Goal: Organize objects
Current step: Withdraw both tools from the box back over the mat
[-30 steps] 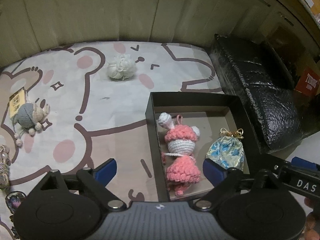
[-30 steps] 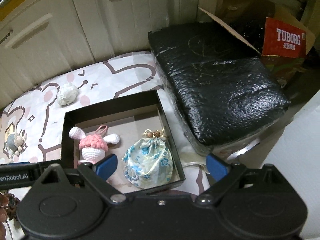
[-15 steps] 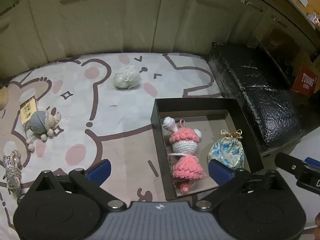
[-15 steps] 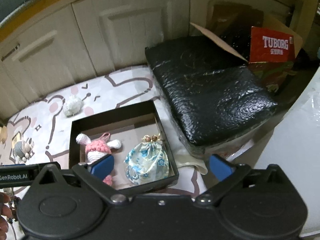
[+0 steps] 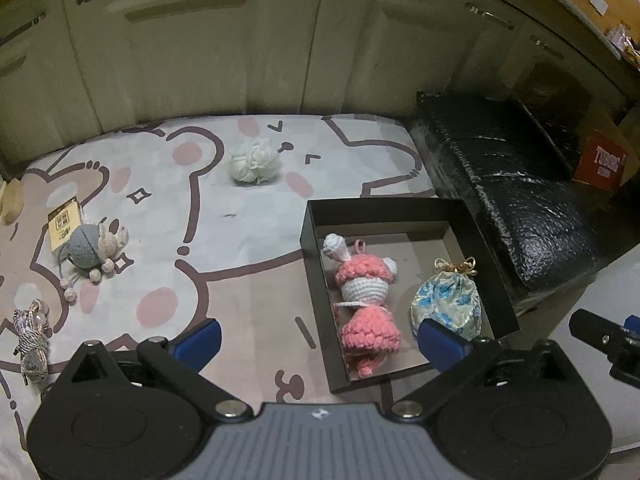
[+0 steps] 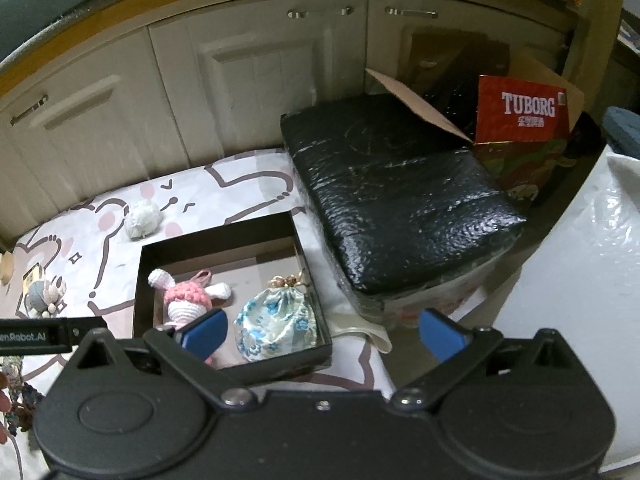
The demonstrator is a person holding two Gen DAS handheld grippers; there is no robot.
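A black open box [image 5: 480, 232] [image 6: 140, 276] sits on the bear-print mat [image 5: 240, 248]. Inside lie a pink crochet bunny [image 5: 366, 280] [image 6: 188, 296] and a blue floral drawstring pouch [image 5: 448, 304] [image 6: 276, 320]. On the mat lie a white yarn ball [image 5: 254, 160] [image 6: 142, 218], a grey crochet mouse [image 5: 90, 246] [image 6: 42, 296] and a silver cord bundle [image 5: 32, 336]. My left gripper [image 5: 316, 340] is open and empty, high above the box's near left corner. My right gripper [image 6: 324, 332] is open and empty, high above the box's right edge.
A black wrapped block [image 6: 400, 196] [image 5: 520, 200] stands right of the box. A red Tuborg carton [image 6: 524, 116] is behind it. Cream cabinet doors [image 5: 200, 48] close off the far side. A small yellow card [image 5: 64, 222] lies by the mouse.
Both grippers have risen and pulled back from the box, so the mat and box look smaller and more of the room shows. Both stay open and empty.
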